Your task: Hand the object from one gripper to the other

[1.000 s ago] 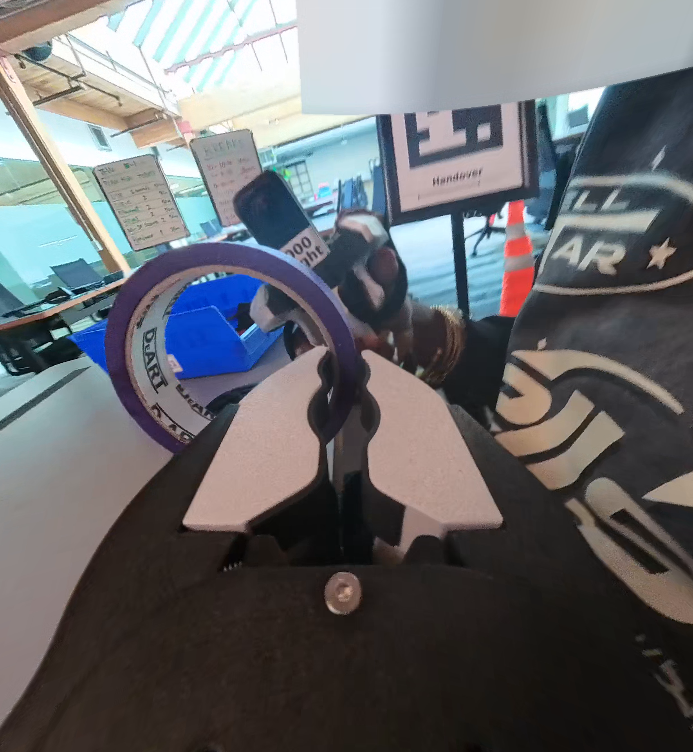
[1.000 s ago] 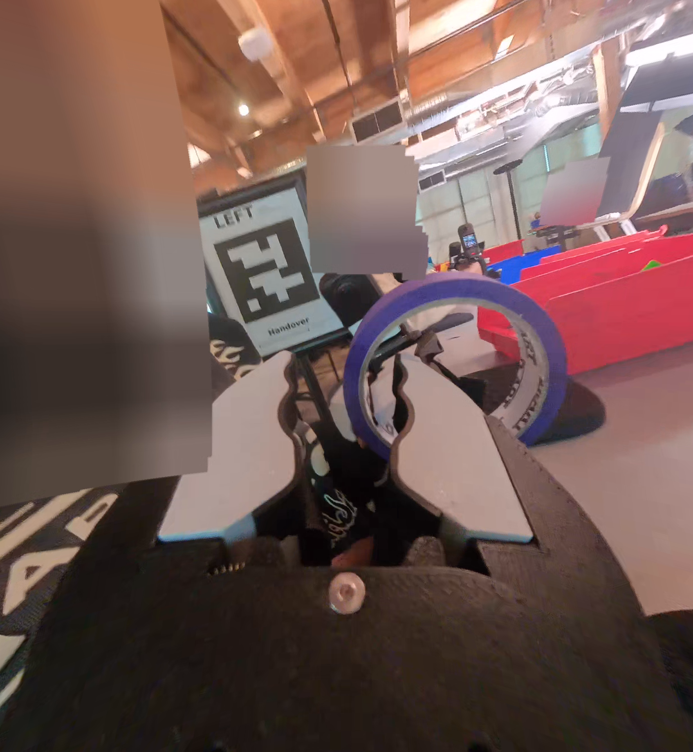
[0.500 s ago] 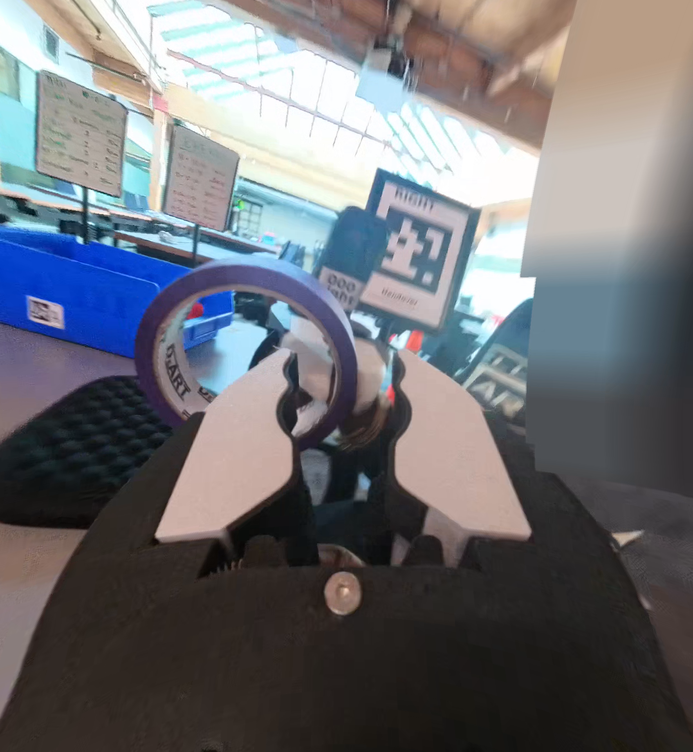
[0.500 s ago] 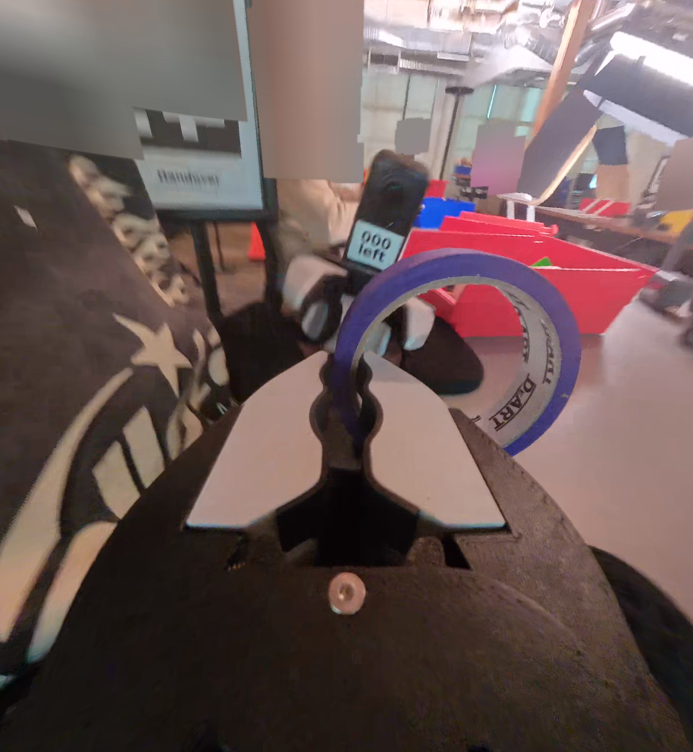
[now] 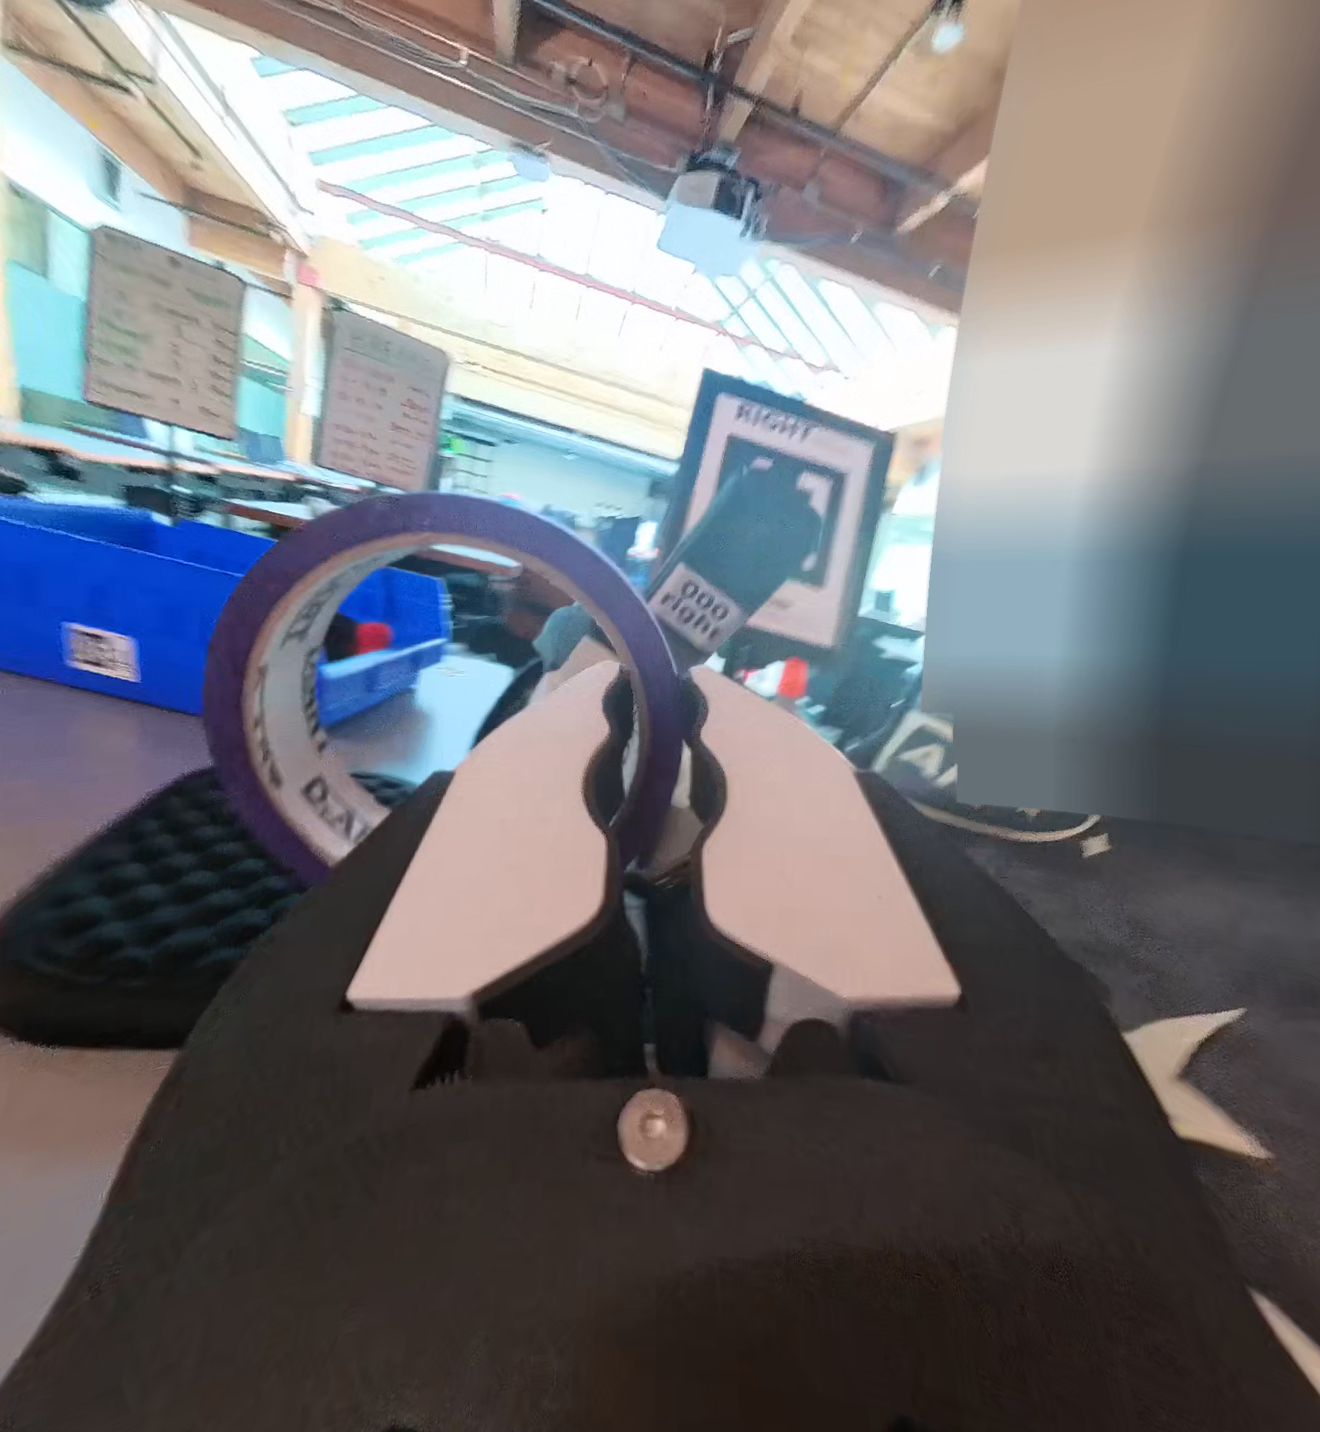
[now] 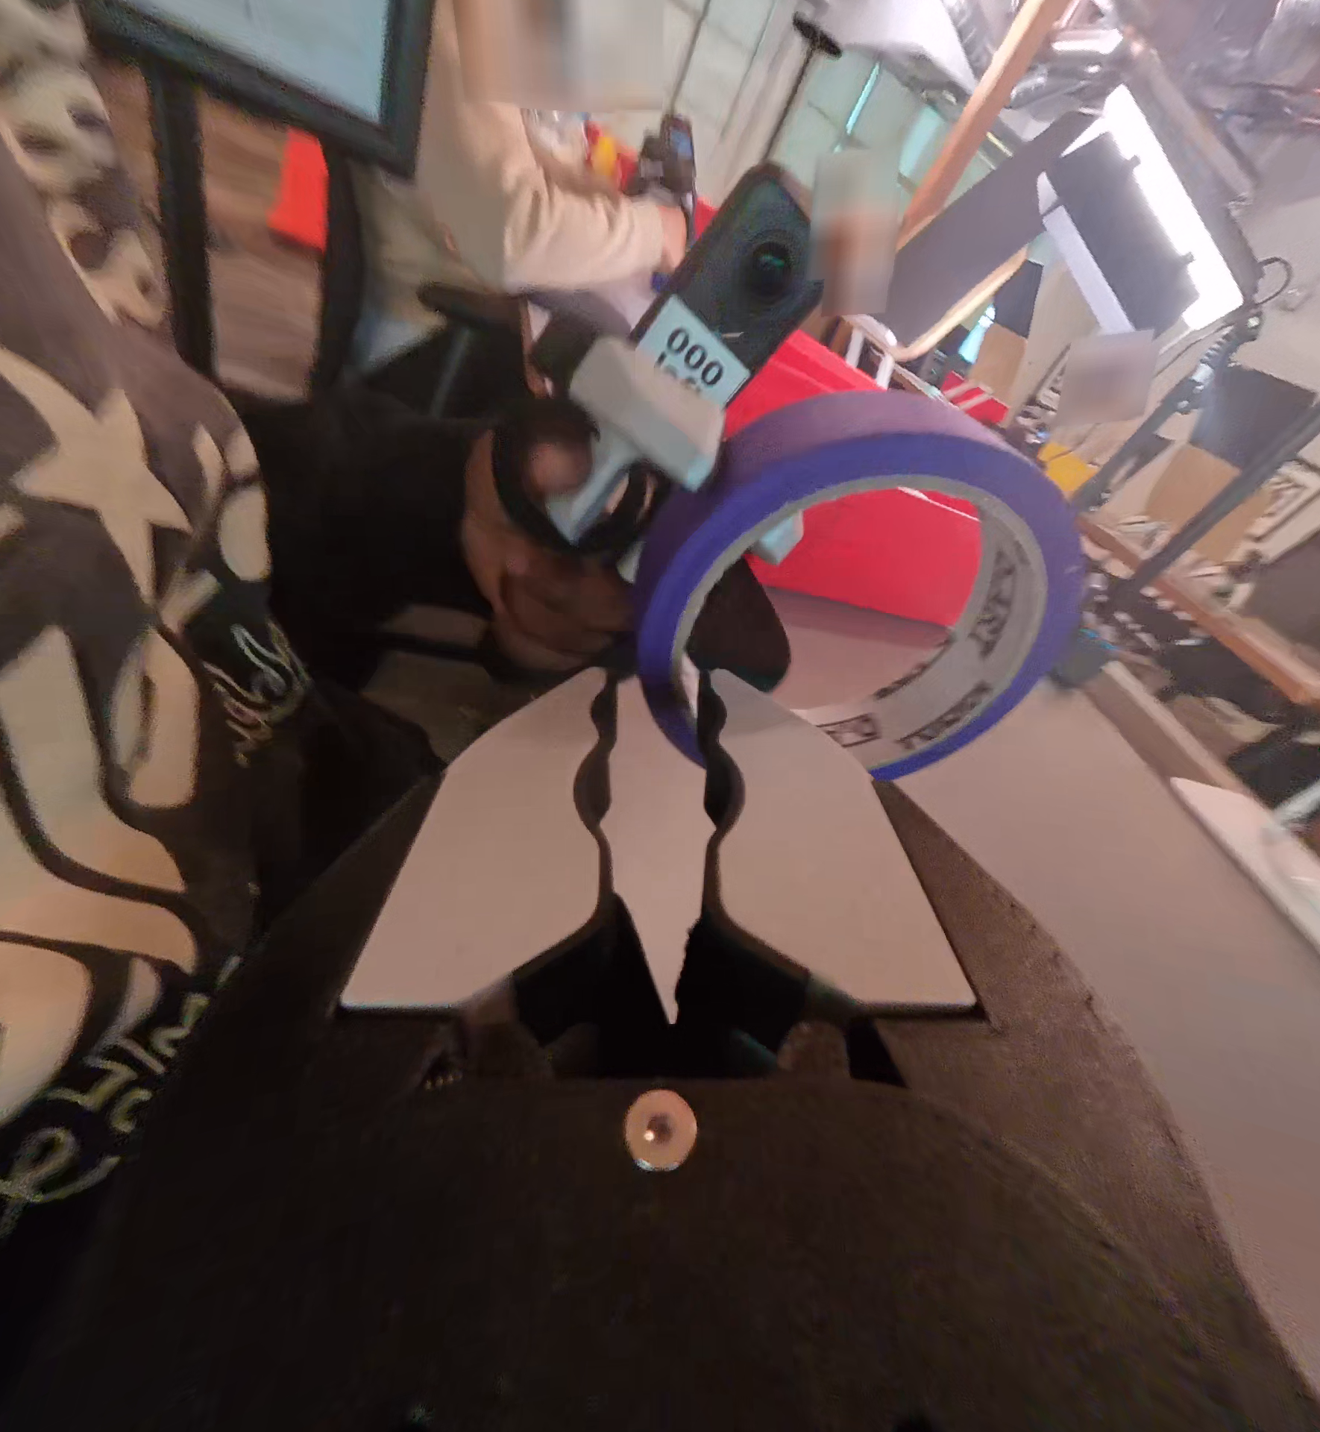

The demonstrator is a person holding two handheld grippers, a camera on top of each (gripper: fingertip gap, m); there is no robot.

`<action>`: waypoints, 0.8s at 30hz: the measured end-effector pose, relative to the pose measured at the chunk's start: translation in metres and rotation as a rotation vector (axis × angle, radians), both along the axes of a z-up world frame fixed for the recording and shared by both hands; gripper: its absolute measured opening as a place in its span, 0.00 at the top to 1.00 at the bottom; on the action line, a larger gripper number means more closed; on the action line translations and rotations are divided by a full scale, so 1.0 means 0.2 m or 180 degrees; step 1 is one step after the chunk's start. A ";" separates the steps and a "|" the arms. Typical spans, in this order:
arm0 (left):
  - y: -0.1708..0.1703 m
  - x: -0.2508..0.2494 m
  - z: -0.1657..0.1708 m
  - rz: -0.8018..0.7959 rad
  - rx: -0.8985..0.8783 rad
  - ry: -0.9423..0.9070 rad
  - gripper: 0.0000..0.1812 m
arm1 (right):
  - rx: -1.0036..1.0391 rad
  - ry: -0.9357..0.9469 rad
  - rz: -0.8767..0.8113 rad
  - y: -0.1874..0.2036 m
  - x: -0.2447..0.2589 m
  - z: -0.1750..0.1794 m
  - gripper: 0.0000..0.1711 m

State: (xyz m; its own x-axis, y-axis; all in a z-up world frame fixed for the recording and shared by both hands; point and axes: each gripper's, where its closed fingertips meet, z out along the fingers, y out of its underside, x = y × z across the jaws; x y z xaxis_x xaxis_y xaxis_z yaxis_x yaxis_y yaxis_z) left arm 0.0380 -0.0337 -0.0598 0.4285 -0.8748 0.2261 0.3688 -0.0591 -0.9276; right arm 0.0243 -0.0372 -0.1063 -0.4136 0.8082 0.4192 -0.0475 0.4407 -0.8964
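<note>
A purple tape roll (image 5: 440, 515) stands on edge in the air between both grippers. In the left wrist view my left gripper (image 5: 653, 690) is shut on the roll's right rim. The right gripper's camera body (image 5: 742, 542) shows just behind the roll. In the right wrist view the tape roll (image 6: 874, 442) is tilted. My right gripper (image 6: 657, 682) straddles its lower left rim with the jaws slightly apart and a sliver of gap beside the tape. The left gripper (image 6: 719, 488) clamps the roll's upper left rim, one finger outside and one inside the ring.
A blue bin (image 5: 99, 589) and a black dimpled mat (image 5: 138, 891) lie on the grey table to the left. Red bins (image 6: 874, 542) stand on the table (image 6: 1106, 891) behind the roll. A person's dark printed garment (image 6: 60, 620) is close by. A sign on a stand (image 5: 781, 504) is behind. About 5 centimeters separates my left fingertips from my right.
Half a second ago the right gripper was clamped on the roll and the left was open. Now the left has shut on the rim and the right jaws have loosened. The roll has tilted.
</note>
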 end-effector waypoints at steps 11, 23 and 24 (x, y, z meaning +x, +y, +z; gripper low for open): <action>0.03 0.09 -0.21 0.0782 0.1150 0.2070 0.94 | -0.3254 -0.0312 0.1402 0.02 0.12 0.30 0.81; -0.01 0.02 0.01 0.0286 0.0195 0.0302 0.80 | -0.1587 0.0012 0.0879 -0.03 0.11 0.18 0.93; -0.01 0.01 0.04 0.0140 -0.0040 0.0040 0.79 | -0.1267 0.0020 0.0745 -0.04 0.09 0.14 0.93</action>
State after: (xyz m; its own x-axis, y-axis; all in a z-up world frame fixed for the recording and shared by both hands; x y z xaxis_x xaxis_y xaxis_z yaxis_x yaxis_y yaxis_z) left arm 0.0402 -0.0353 -0.0526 0.4695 -0.8522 0.2311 0.3595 -0.0546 -0.9315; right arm 0.0431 -0.0444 -0.0775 -0.6026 0.7919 0.0982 -0.1107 0.0389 -0.9931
